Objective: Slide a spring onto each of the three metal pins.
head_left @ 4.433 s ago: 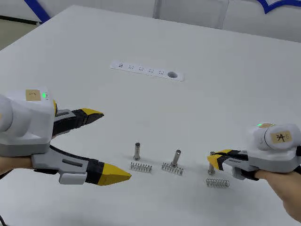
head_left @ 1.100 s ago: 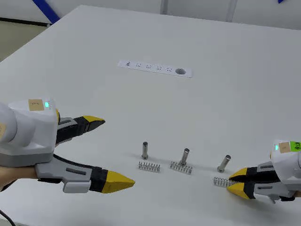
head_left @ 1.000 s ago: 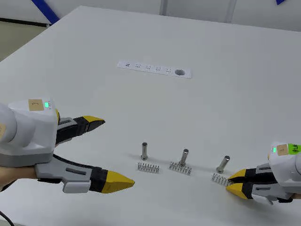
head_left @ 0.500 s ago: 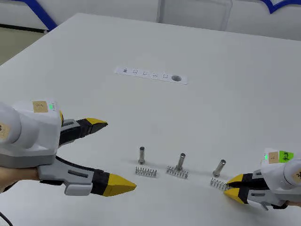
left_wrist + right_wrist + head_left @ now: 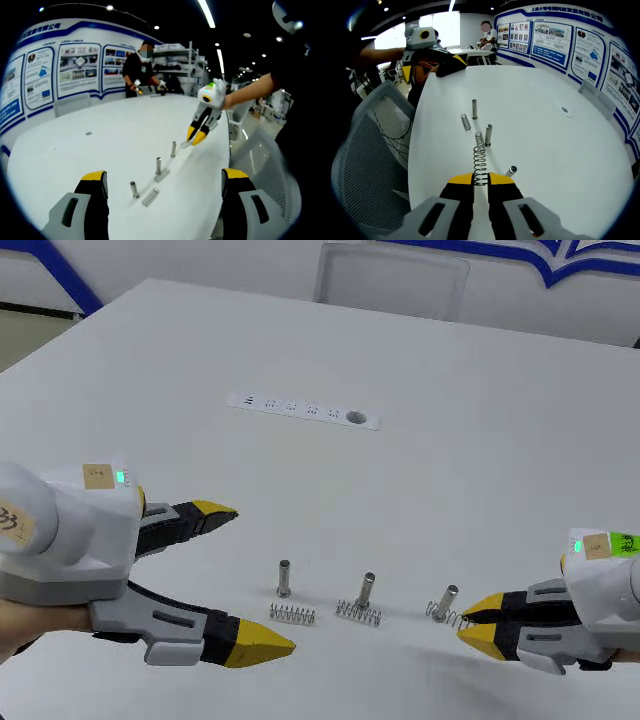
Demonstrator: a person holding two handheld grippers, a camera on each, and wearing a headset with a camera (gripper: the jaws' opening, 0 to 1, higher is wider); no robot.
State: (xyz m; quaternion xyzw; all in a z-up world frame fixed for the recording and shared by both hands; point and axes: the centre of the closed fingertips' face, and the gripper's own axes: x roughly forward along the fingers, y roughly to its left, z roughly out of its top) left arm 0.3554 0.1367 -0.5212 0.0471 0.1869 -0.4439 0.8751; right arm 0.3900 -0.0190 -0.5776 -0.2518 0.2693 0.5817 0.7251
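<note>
Spring (image 5: 479,162) — closer to right pin (image 5: 446,598) than before | right tongs (image 5: 468,623) pinching it | left tongs (image 5: 260,580) wide

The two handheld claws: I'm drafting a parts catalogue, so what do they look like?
The left claw has a rounded white body over a grey housing, with black jaws ending in pointed yellow tips, a tan sticker and a green light on top. The right claw matches it: white and grey body, black-and-yellow jaws, a green light, tan and green stickers.
</note>
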